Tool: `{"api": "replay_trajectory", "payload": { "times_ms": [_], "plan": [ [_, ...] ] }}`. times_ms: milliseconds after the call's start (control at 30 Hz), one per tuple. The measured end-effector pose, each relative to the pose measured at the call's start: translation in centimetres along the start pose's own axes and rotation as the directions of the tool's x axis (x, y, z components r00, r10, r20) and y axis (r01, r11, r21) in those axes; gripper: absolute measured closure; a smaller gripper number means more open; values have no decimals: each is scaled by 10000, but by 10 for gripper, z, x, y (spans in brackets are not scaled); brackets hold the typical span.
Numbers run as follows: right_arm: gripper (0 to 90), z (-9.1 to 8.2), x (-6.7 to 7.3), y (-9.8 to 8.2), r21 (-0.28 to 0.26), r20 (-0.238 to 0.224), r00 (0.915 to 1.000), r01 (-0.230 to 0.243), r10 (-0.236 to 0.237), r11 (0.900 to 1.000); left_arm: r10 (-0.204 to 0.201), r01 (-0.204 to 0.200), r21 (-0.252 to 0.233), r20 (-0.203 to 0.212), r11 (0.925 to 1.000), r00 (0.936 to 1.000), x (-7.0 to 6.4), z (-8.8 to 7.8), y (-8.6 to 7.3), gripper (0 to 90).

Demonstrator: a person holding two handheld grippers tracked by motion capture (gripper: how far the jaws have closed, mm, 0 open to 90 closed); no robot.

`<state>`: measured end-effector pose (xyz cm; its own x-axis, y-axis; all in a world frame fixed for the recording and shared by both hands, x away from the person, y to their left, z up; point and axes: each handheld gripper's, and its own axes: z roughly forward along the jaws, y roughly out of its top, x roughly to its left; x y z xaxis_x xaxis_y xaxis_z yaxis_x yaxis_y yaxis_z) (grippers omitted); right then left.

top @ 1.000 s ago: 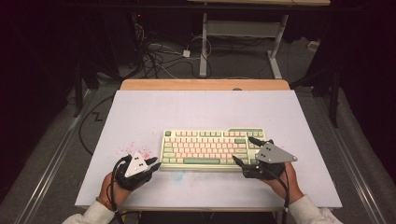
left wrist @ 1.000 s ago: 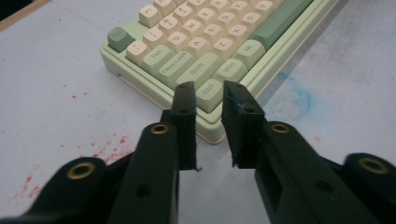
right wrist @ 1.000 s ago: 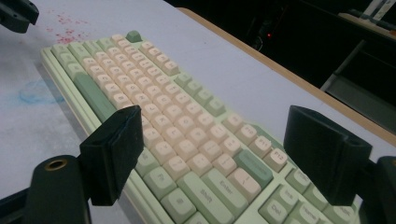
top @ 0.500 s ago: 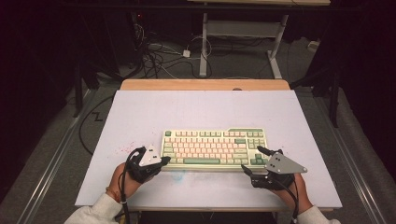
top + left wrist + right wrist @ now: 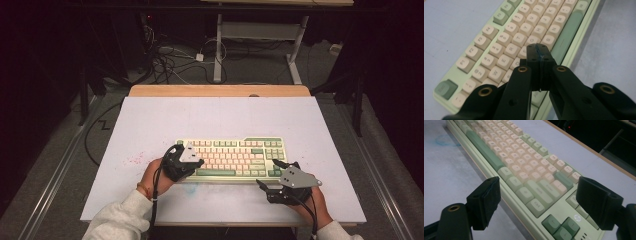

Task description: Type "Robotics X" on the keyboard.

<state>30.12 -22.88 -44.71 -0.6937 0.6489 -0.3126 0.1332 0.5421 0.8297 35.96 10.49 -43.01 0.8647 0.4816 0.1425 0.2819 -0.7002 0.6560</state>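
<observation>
A pale green keyboard (image 5: 235,150) with cream and green keys lies on the white table top (image 5: 225,120), near the person's side. My left gripper (image 5: 199,163) is shut with nothing in it. Its closed tips (image 5: 537,51) hang just above the cream letter keys (image 5: 499,45) in the left half of the board. My right gripper (image 5: 268,173) is open at the keyboard's front right corner. Its two pads (image 5: 485,200) stand wide apart on either side of the green bottom-row keys (image 5: 534,195); the gripper's midpoint (image 5: 537,187) lies over them.
Faint red specks (image 5: 134,160) mark the table left of the keyboard, and a blue smudge (image 5: 445,140) lies in front of it. A wooden strip (image 5: 220,90) edges the far side. Cables (image 5: 175,60) and metal table legs (image 5: 218,45) stand on the floor beyond.
The left gripper has moved right and forward, from beside the keyboard to over its left keys. The right gripper has drawn back slightly toward the front right corner, staying open.
</observation>
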Motion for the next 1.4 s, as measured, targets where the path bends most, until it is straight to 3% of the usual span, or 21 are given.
{"api": "replay_trajectory", "payload": {
  "times_ms": [400, 800, 1133, 1400],
  "plan": [
    [208, 1, -1, -1, 53, 37, 10000, 10, -10, 10000, 252, -270, 317, 574, 9991, 9980, -4, 30, 19, 874],
    [210, 3, 0, -2, 125, 38, 10000, 83, -84, 9999, 523, -557, 643, 529, 9964, 9972, -10, 45, 26, 876],
    [212, 0, -2, -1, 43, 109, 9999, 58, -59, 10000, 509, -508, -37, 276, 9987, 9983, -7, 29, 24, 860],
    [218, -1, -3, -1, -38, 253, 9997, -3, 4, 10000, 478, -487, -705, -146, 9963, 9988, -3, 13, 18, 824]
  ]
}}
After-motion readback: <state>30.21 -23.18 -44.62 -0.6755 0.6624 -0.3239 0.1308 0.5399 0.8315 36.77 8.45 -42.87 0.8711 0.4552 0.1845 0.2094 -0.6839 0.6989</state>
